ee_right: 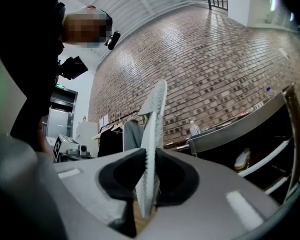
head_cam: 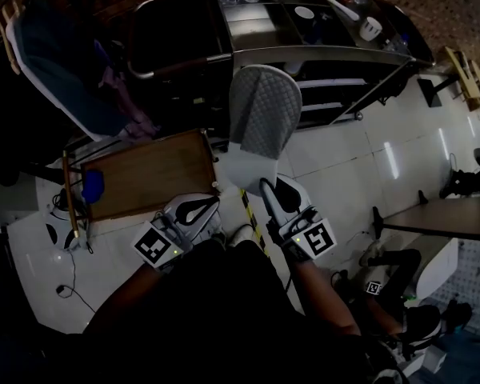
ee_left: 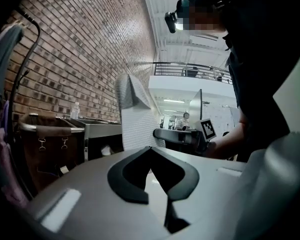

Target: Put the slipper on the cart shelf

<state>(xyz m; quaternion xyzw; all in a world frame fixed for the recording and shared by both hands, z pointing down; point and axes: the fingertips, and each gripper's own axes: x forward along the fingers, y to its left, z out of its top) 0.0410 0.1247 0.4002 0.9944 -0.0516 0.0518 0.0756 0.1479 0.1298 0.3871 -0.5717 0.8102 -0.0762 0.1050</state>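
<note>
Slipper point(head_cam: 264, 122) stood upright, pinched edge-on between the right gripper's point(ee_right: 149, 156) jaws, a grip only that gripper's view showed. Head view placed it before the cart point(head_cam: 336, 54) shelves, left gripper point(ee_left: 151, 150) closed and empty, open floor point(head_cam: 344, 150) rightward.

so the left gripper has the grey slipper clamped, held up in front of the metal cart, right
Not quite: the right gripper has the grey slipper clamped, its thin edge pinched between the jaws, as the right gripper view shows. The left gripper is shut on nothing. The slipper is indeed held up in front of the metal cart.
</note>
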